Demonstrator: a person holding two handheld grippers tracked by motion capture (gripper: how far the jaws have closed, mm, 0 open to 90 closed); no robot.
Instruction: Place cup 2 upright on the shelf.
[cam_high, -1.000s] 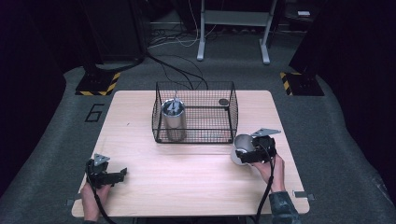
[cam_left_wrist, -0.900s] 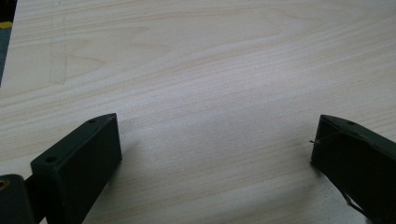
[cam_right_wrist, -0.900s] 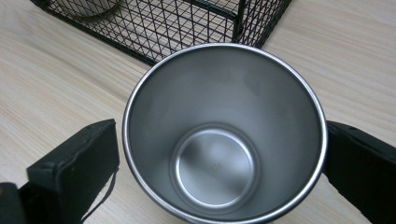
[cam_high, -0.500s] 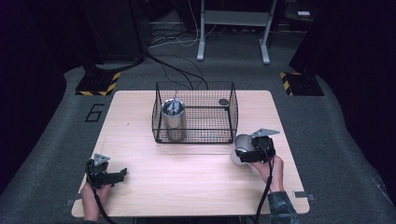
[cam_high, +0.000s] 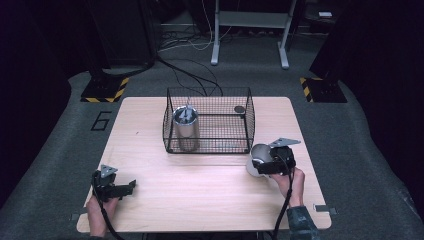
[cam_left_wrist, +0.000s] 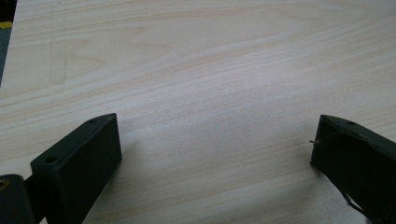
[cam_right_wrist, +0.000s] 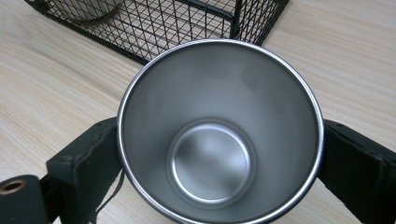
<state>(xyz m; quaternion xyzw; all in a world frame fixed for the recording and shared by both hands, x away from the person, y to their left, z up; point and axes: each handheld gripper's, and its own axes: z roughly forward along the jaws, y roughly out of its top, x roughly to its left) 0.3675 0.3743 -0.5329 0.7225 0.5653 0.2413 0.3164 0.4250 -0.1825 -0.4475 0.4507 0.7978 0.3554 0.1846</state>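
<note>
— Overhead, what holds the eye at the right of the wooden table (cam_high: 210, 200)?

— The right gripper (cam_high: 267, 165), held in a person's right hand (cam_high: 289, 182), clasps a steel cup (cam_high: 257, 159) just off the near right corner of the black wire basket (cam_high: 208, 121). In the right gripper view the cup (cam_right_wrist: 219, 130) sits between the two black jaws, one pressed to each side of its wall, its mouth open toward the camera and its inside bare metal.

— Is the cup touching the basket?

— No. It sits near it, apart from the mesh, with the basket's corner (cam_right_wrist: 243, 18) just beyond its rim in the right gripper view. Whether the cup rests on the wood or is held just above it, I cannot tell.

— And the other side?

— The left gripper (cam_high: 122, 189) lies low at the near left of the table, in the person's left hand (cam_high: 97, 212), well apart from basket and cup. In the left gripper view its jaws stand wide, with plain tabletop (cam_left_wrist: 210, 93) between them and nothing in their hold.

— What is inside the basket?

— A tall metal canister (cam_high: 185, 128) stands upright in its left part, and a small dark round thing (cam_high: 239, 109) lies at the far right corner, too small to tell.
</note>
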